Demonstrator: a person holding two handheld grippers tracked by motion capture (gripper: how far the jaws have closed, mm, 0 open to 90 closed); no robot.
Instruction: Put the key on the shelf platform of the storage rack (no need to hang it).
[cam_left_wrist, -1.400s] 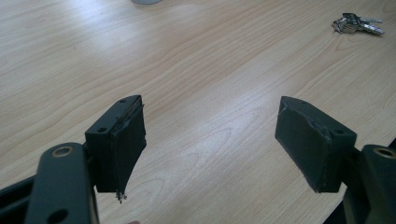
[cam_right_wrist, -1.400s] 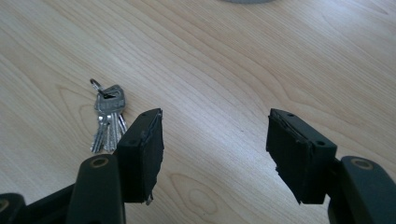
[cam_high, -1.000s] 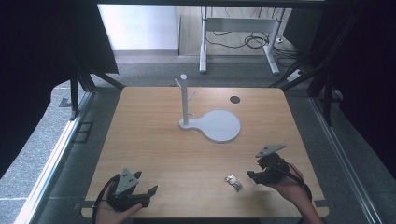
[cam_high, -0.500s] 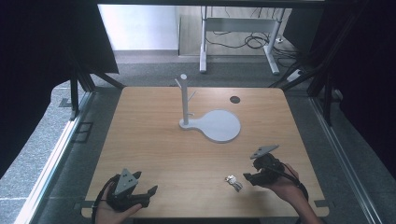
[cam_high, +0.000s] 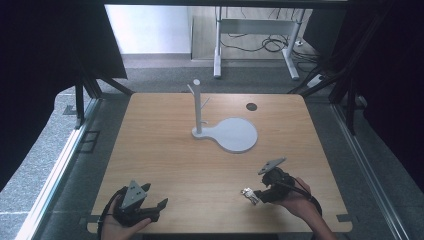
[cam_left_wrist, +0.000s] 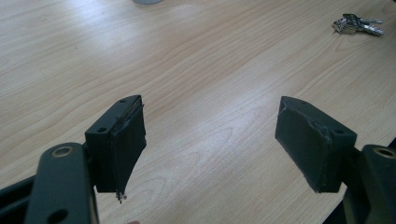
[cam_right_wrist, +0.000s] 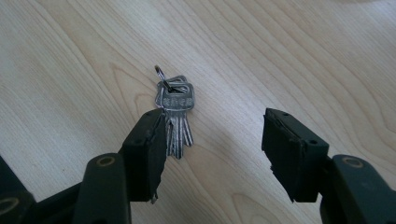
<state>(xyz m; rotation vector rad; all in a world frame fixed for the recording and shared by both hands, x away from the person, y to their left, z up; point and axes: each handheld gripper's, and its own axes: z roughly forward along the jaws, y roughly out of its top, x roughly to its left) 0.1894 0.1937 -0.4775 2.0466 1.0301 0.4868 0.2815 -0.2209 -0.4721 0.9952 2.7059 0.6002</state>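
A small bunch of silver keys (cam_high: 248, 194) on a ring lies flat on the wooden table (cam_high: 165, 150) near its front right. My right gripper (cam_high: 258, 194) is right beside it, open. In the right gripper view the keys (cam_right_wrist: 174, 109) lie just ahead of the left jaw, their blades partly behind it, and my right gripper (cam_right_wrist: 212, 147) has nothing pressed between its pads. My left gripper (cam_high: 156, 207) rests at the front left, open, held by a hand. In the left gripper view it (cam_left_wrist: 210, 140) frames bare wood, with the keys (cam_left_wrist: 356, 24) far off at the top right.
A white stand (cam_high: 197, 107) with an upright post and side pegs rises from a round white base (cam_high: 236, 134) at the table's middle. A dark round hole (cam_high: 251, 106) sits at the back right. Black frames border the table.
My right gripper has moved left and down toward the keys, ending right next to them. The left gripper and the keys have stayed in place.
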